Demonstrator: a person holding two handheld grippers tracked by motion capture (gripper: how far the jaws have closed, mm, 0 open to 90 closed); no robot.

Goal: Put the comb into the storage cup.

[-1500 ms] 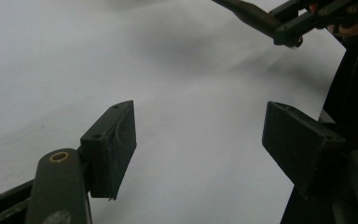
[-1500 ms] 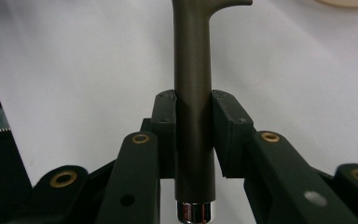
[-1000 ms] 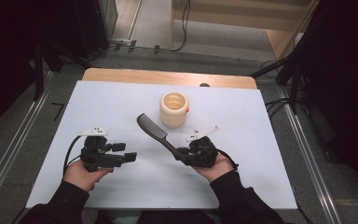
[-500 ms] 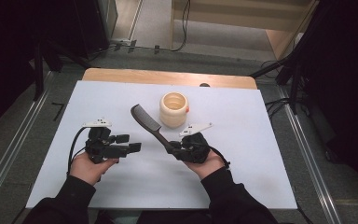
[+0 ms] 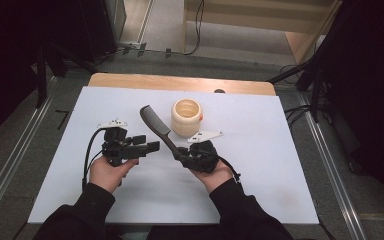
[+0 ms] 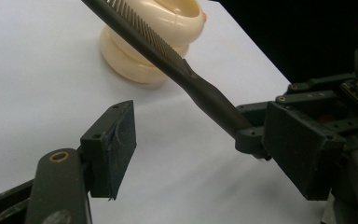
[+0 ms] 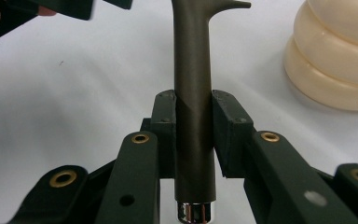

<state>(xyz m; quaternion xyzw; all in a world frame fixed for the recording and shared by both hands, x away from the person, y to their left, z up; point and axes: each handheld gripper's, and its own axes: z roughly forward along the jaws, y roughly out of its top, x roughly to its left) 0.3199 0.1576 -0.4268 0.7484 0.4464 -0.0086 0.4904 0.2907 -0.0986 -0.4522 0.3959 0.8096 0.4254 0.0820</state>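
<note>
While right gripper (image 5: 181, 154) clamps comb (image 5: 156, 125) by handle, teeth end raised beside cream holder (image 5: 186, 117); left gripper (image 5: 150, 146) jaws wide apart, empty, just beside comb handle.

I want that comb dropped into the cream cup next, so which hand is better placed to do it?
The right one. The right gripper is already shut on the comb handle, right beside the cup. The left gripper is open, holding nothing, farther from the cup.
</note>
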